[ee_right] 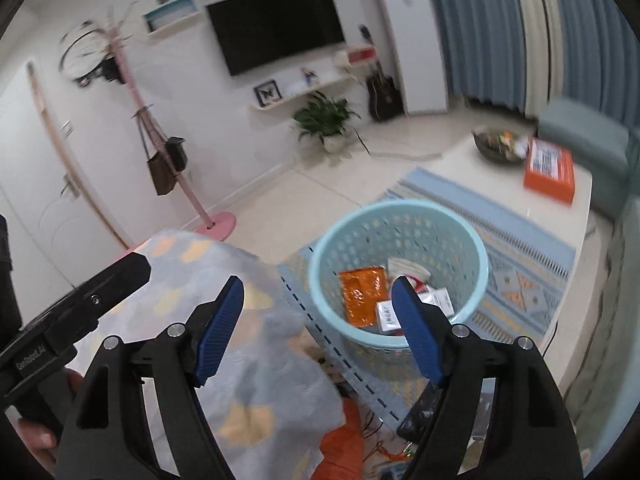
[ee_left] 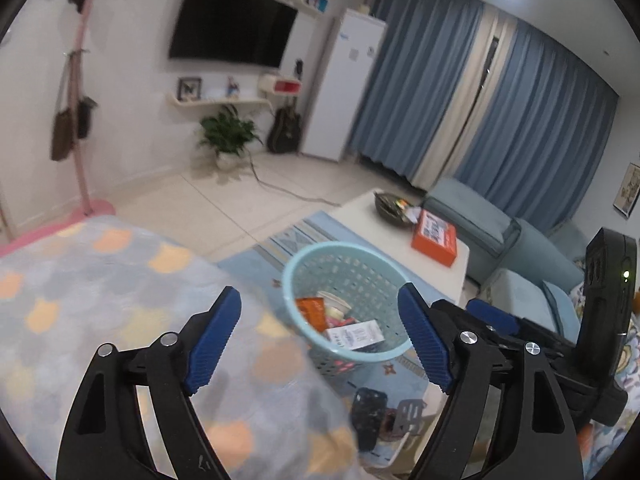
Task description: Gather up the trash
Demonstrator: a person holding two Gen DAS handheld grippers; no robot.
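Note:
A light blue plastic mesh basket (ee_left: 304,268) (ee_right: 400,216) stands on the patterned rug. It holds an orange wrapper (ee_left: 313,312) (ee_right: 362,292), a white paper packet (ee_left: 356,334) (ee_right: 386,314) and a crumpled white piece (ee_right: 406,266). My left gripper (ee_left: 320,340) is open and empty, above the near rim of the basket. My right gripper (ee_right: 318,328) is open and empty, held above the basket's left rim. The right gripper's body (ee_left: 600,320) shows at the right of the left wrist view. The left gripper's body (ee_right: 72,312) shows at the left of the right wrist view.
A grey blanket with orange spots (ee_left: 100,300) (ee_right: 224,344) lies at the near left. A white coffee table (ee_left: 372,208) (ee_right: 460,164) carries an orange box (ee_left: 434,236) (ee_right: 550,170) and a dark bowl (ee_left: 390,204). Slippers (ee_left: 368,408) lie below the basket. A blue sofa (ee_left: 500,236) is at right.

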